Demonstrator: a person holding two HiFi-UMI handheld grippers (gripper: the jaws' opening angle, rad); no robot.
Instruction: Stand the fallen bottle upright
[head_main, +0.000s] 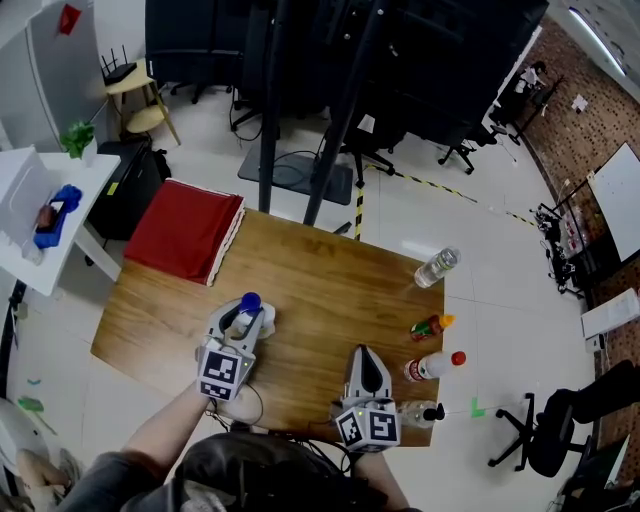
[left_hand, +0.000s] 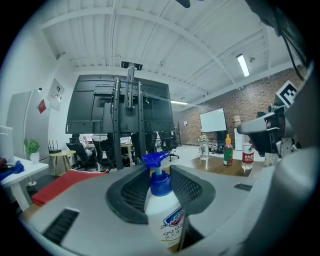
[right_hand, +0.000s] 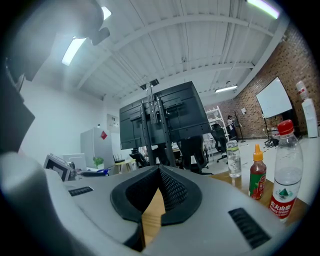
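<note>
left claw (left_hand: 159, 176): clamped on spray bottle (left_hand: 163, 216), blue trigger top up, bottle upright | place: front-left of worktop (head_main: 320, 280) | right claw (right_hand: 158, 174): tips together, empty, over worktop's front edge

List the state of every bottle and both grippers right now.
spray bottle: upright, clamped between the left gripper's jaws
left gripper: shut on spray bottle
right gripper: shut, empty
clear bottle: upright
sauce bottle: upright, orange cap on
red-capped bottle: upright, cap on
black-capped bottle: pose unclear
</note>
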